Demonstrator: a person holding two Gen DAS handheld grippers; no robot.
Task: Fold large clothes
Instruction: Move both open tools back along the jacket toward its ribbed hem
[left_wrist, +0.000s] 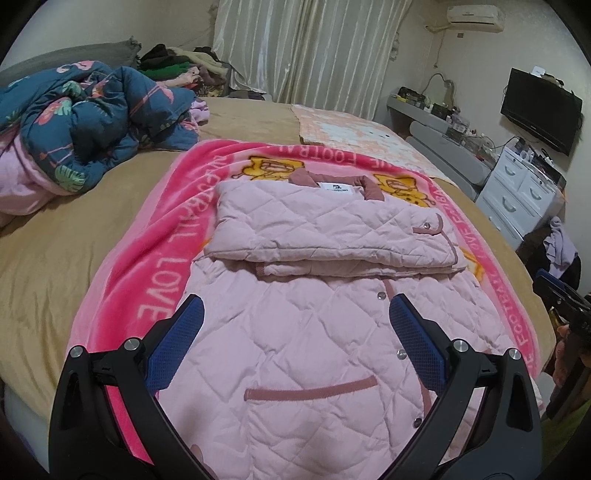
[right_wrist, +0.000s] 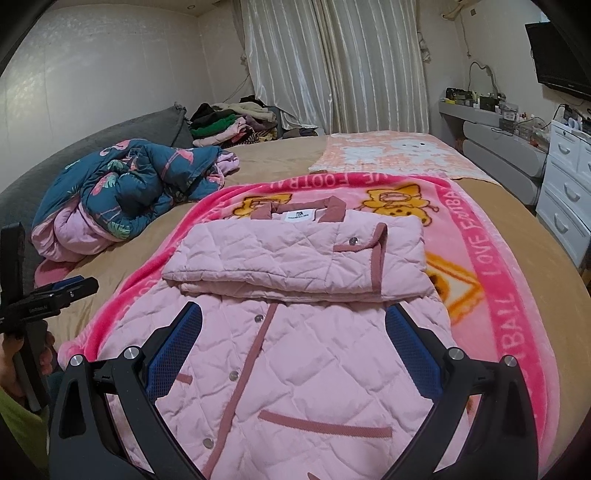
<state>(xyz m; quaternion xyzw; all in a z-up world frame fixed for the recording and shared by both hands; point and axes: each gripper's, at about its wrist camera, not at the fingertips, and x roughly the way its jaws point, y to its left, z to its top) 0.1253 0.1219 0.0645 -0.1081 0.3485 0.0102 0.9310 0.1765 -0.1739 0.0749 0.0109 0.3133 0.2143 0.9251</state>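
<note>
A pink quilted jacket lies front-up on a bright pink blanket on the bed, also in the right wrist view. Both sleeves are folded across its chest; the collar points away. My left gripper is open and empty, hovering above the jacket's lower front. My right gripper is open and empty, above the lower front a little to the right. Each gripper shows at the edge of the other's view.
A rumpled blue floral quilt lies at the bed's left. A pile of clothes sits at the far side by the curtain. A peach blanket lies beyond the pink one. White drawers and a shelf stand at right.
</note>
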